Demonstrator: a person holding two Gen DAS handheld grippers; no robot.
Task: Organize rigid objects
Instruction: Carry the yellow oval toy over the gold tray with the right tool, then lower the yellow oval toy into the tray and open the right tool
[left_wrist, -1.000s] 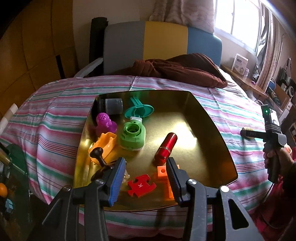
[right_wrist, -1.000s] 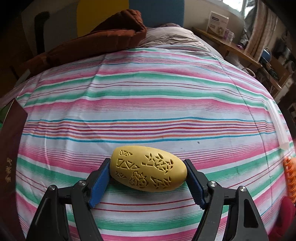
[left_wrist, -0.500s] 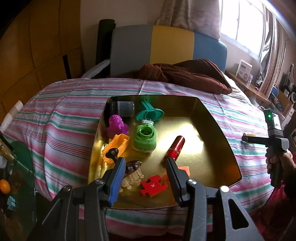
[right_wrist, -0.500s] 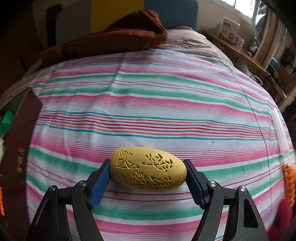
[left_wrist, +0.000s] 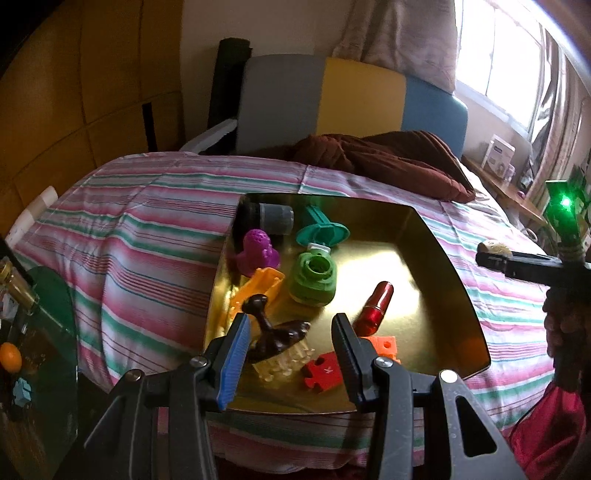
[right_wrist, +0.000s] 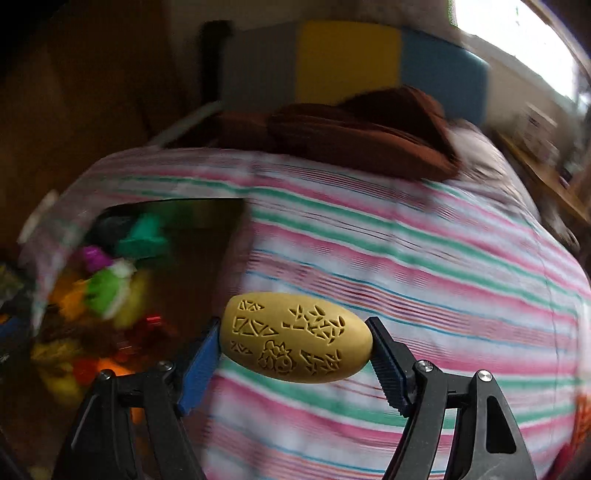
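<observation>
A gold tray (left_wrist: 443, 280) lies on the striped bed and holds several toys: a green piece (left_wrist: 312, 282), a red cylinder (left_wrist: 375, 306), a purple figure (left_wrist: 256, 248), a teal piece (left_wrist: 322, 229), a dark brown brush (left_wrist: 275, 332) and a red puzzle piece (left_wrist: 322, 373). My left gripper (left_wrist: 290, 354) is open and empty above the tray's near edge. My right gripper (right_wrist: 295, 343) is shut on a yellow carved egg-shaped object (right_wrist: 295, 341), held above the bedspread just right of the tray (right_wrist: 207, 236). It also shows in the left wrist view (left_wrist: 496, 248), right of the tray.
A brown blanket (left_wrist: 388, 158) lies at the head of the bed, in front of a grey, yellow and blue headboard (left_wrist: 354, 96). A glass side table (left_wrist: 44, 332) with an orange ball stands at the left. A shelf with boxes (left_wrist: 500, 158) runs under the window.
My right gripper has swung left with the yellow object, so the tray has come into its view, blurred. My left gripper has pulled back and up a little from the tray.
</observation>
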